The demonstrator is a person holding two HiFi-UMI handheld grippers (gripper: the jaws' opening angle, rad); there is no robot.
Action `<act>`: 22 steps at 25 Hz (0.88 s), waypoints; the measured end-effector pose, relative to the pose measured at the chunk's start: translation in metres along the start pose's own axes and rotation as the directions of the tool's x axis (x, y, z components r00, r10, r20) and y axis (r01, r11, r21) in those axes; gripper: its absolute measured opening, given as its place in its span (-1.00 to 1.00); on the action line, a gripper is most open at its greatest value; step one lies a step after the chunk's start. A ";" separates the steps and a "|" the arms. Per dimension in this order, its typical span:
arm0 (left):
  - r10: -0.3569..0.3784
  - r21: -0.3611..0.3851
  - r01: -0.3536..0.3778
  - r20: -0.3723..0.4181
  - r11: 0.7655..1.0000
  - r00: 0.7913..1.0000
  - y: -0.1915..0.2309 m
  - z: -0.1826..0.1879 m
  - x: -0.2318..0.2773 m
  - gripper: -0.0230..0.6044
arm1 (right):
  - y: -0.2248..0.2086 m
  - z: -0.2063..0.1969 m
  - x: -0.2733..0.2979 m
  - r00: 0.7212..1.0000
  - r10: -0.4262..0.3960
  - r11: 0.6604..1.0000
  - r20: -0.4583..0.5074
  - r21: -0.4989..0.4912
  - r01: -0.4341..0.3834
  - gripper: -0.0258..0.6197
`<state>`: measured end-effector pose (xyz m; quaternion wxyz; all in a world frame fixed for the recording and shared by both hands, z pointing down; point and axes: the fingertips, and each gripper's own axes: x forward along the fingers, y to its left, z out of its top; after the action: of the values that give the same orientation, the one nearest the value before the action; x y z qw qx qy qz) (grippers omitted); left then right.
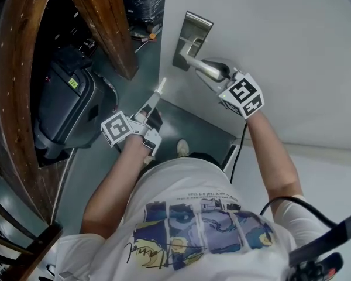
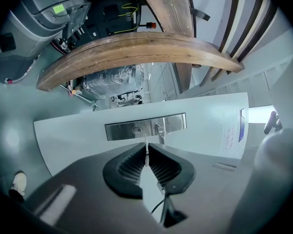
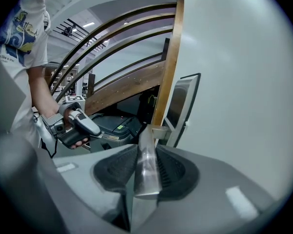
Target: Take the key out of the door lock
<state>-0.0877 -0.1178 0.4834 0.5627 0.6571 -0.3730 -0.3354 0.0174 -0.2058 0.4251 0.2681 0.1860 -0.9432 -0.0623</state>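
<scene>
A white door (image 1: 292, 51) carries a steel lock plate (image 1: 190, 34) with a lever handle (image 1: 203, 68). My right gripper (image 1: 219, 75) is shut on that lever; in the right gripper view the handle (image 3: 146, 167) lies between both pads. My left gripper (image 1: 154, 100) hangs away from the door, shut on the thin key (image 1: 161, 85). In the left gripper view the key (image 2: 146, 147) sticks out of the closed jaws and points at the lock plate (image 2: 122, 129), clear of the keyhole (image 2: 136, 129). The left gripper (image 3: 95, 130) also shows in the right gripper view.
A dark grey case (image 1: 64, 104) stands on the floor at the left, under curved wooden stair beams (image 1: 105, 16). One such beam (image 2: 136, 48) arches above the door in the left gripper view. The person's shoe (image 1: 182, 148) is near the door's foot.
</scene>
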 end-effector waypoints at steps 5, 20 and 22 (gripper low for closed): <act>-0.012 0.001 0.012 -0.030 1.000 0.999 -0.004 0.000 -0.008 -0.86 | 0.005 -0.003 -0.001 1.000 -0.001 1.000 -0.019 -0.001 0.001 -0.52; -0.040 0.051 0.048 -0.151 0.998 0.988 -0.027 -0.009 -0.035 -0.85 | 0.006 -0.026 -0.045 0.982 -0.172 0.975 -0.072 0.131 0.180 -0.41; -0.045 0.072 0.058 -0.170 0.996 0.984 -0.030 -0.009 -0.039 -0.85 | 0.006 -0.031 -0.055 0.972 -0.218 0.961 -0.081 0.154 0.229 -0.41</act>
<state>-0.0960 -0.0765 0.4556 0.5577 0.7134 -0.3198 -0.2787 0.0752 -0.1792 0.4258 0.2730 0.3144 -0.9091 -0.0094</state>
